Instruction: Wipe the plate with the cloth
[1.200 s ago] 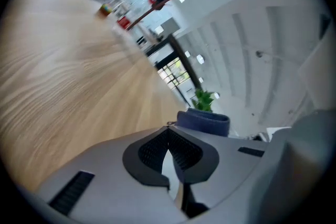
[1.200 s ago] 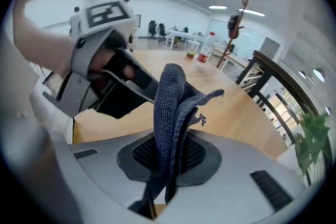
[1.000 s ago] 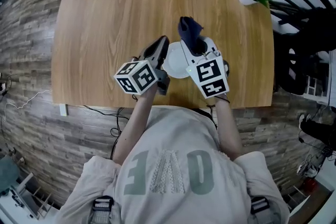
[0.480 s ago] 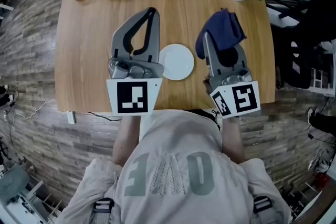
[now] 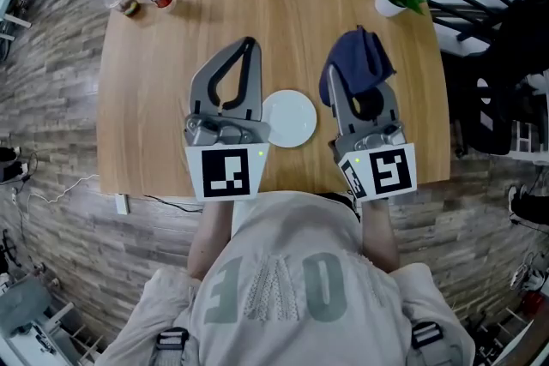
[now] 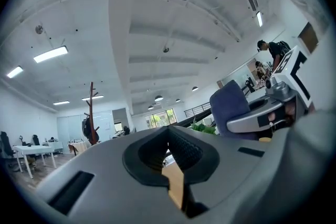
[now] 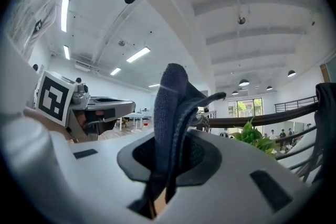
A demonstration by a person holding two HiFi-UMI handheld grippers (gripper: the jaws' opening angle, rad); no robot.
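Light wooden bench [image 5: 154, 81] fills the upper frame. Left gripper [image 5: 249, 47], left of centre: fingers pressed together, nothing between them. Right gripper [image 7: 167, 165], right of centre: fingers pinching a dark blue cloth [image 5: 360, 56]. Round white plate [image 5: 289, 118] lies on the bench at centre, between the 2 grippers.

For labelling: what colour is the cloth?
Dark blue; the cloth shows best in the head view.

white round plate [image 5: 289, 118] flat on table [image 5: 163, 56]; dark blue cloth [image 5: 360, 60] bunched, aloft right of plate
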